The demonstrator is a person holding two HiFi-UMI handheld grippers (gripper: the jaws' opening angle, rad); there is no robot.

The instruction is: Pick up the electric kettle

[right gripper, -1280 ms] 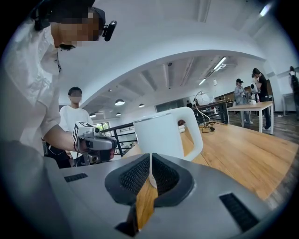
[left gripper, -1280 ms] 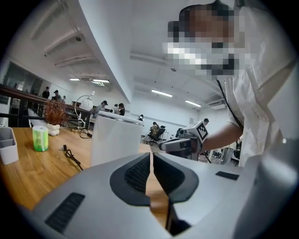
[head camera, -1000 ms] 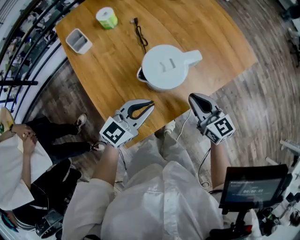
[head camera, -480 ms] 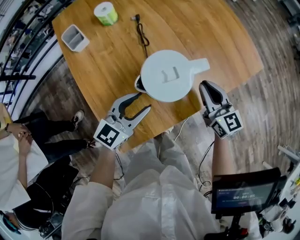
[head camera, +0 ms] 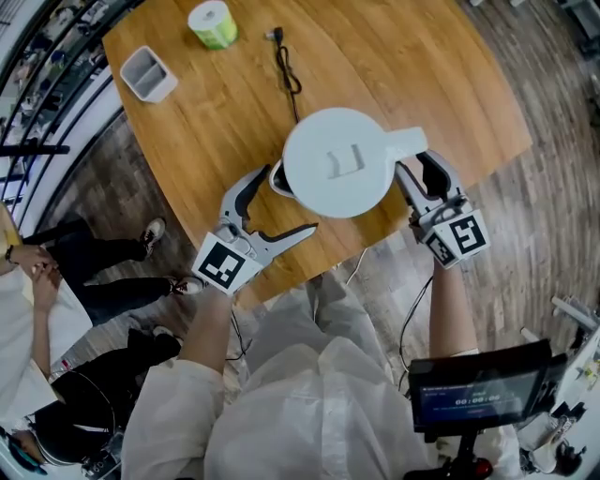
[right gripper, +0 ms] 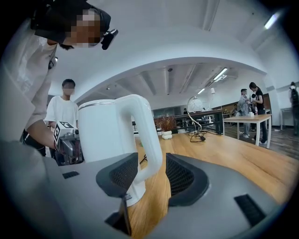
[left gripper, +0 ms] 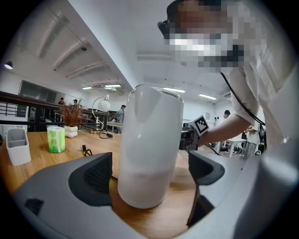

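Observation:
The white electric kettle point(head camera: 337, 164) stands upright on the wooden table point(head camera: 216, 141), its handle point(head camera: 412, 145) pointing right. My left gripper point(head camera: 277, 211) is at the kettle's near-left side, jaws opening wide. In the left gripper view the kettle body point(left gripper: 149, 149) stands between the pads point(left gripper: 93, 179) with gaps on both sides. My right gripper point(head camera: 424, 178) straddles the handle, jaws opening. In the right gripper view the handle point(right gripper: 150, 140) runs between the two pads point(right gripper: 183, 177), and the right pad stays clear of it.
A green roll point(head camera: 212, 23), a grey bin point(head camera: 148, 73) and a black cable point(head camera: 286, 66) lie at the table's far side. The table's near edge runs just under both grippers. A seated person point(head camera: 37, 309) is at left, a screen point(head camera: 478, 389) at lower right.
Both grippers moved forward to the kettle and went from shut to wide apart. The left now flanks the body, the right the handle.

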